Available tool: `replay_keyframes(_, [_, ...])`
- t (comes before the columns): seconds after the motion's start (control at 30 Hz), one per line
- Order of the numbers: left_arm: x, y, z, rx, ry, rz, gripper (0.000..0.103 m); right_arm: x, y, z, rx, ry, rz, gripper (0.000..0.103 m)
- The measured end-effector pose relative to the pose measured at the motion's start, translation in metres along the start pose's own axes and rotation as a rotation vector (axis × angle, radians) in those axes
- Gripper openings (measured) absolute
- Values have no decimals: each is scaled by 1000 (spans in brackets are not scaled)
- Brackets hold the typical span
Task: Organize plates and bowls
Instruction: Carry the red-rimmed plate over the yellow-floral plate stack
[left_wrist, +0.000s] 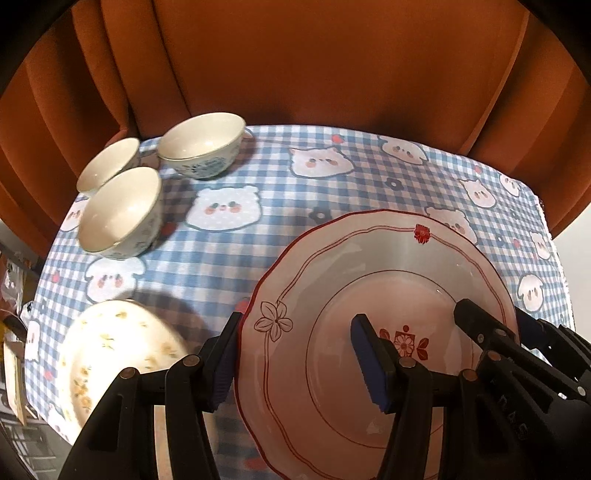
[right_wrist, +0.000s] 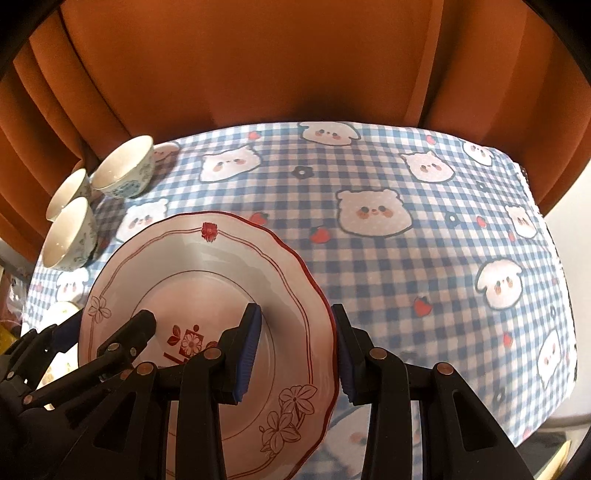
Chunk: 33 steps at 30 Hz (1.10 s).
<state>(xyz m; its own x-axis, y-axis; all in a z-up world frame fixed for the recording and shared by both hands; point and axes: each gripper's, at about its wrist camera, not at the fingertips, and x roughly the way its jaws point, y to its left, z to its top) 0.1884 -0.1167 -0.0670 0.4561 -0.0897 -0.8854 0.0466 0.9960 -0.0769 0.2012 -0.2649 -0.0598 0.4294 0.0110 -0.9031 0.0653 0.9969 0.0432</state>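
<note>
Checked tablecloth (right_wrist: 424, 236) on table, orange curtain (right_wrist: 258, 66) behind

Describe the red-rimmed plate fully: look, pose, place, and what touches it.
The red-rimmed plate is glossy pale pink, ceramic by its look, with a scalloped dark red edge, thin red lines, outlined flowers and a red flower emblem at its centre. It looks lifted and tilted above the checked tablecloth. The left gripper clamps its left rim and the right gripper its right rim, one finger above, one outside the edge.
</note>
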Motion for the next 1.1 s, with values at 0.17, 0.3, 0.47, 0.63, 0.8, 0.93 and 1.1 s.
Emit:
replay_keyframes(0.17, [-11,30,-8,-1,-10,-14,59,-14,33,-9,0,-9,-13,41])
replay_keyframes(0.3, [-19,55,-15,-6,-16,-24,59,-21,57,-16,-5,-16,-19,41])
replay_keyframes(0.47, [-27,90,-25,-12,-27,-22,59,-28,88,-25,-17,-24,-19,41])
replay_keyframes(0.63, [-28,122,-36,-25,-13,-17,59,-27,120,-35,-28,-13,-10,41])
replay_keyframes(0.8, [-23,147,-46,-39,11,-13,59,-21,150,-45,-48,13,-4,41])
replay_keyframes(0.93, [-16,163,-55,-54,41,-16,59,-12,169,-52,-68,46,-7,41])
replay_keyframes(1.1, [-9,178,-63,-71,68,-18,59,1,186,-60,-94,91,-15,41])
